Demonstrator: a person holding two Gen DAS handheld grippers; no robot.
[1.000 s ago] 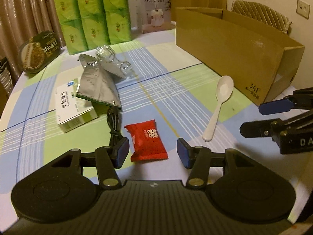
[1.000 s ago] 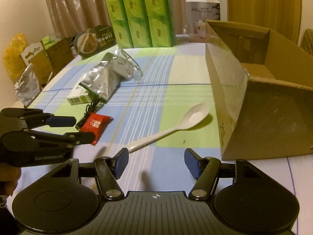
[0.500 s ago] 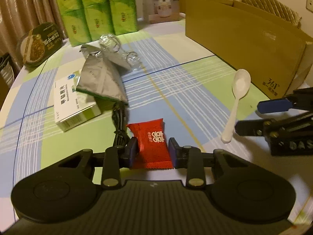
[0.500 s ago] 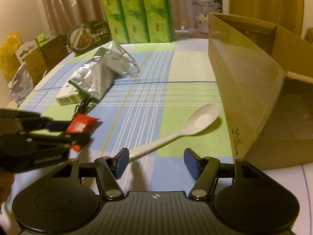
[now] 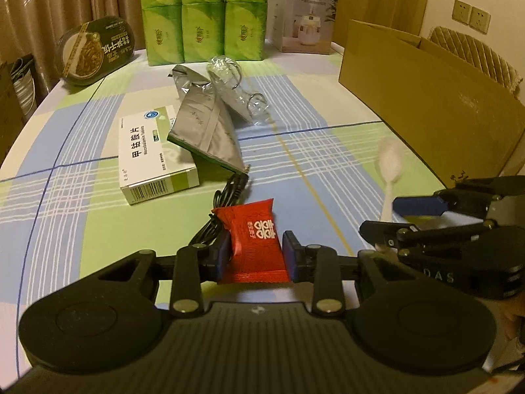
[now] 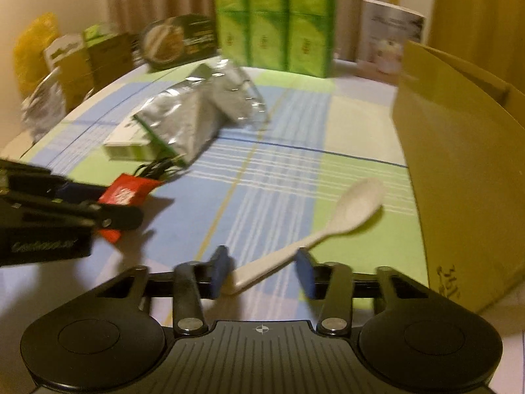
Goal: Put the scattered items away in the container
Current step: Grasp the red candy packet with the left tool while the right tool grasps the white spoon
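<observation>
A red snack packet sits clamped between the pads of my left gripper, which is shut on it. In the right wrist view the packet hangs just above the tablecloth in that gripper, casting a shadow. A white plastic spoon lies on the cloth beside the open cardboard box. My right gripper is open, its fingers straddling the spoon's handle end without pinching it. The left wrist view shows the spoon, the box and the right gripper.
A white medicine box, a silver pouch, a clear plastic item and a black cable lie mid-table. Green tissue packs, a white appliance box and an oval food tub line the far edge.
My left gripper closed on the red packet and raised it a little. My right gripper moved forward over the spoon's handle and its fingers narrowed.
</observation>
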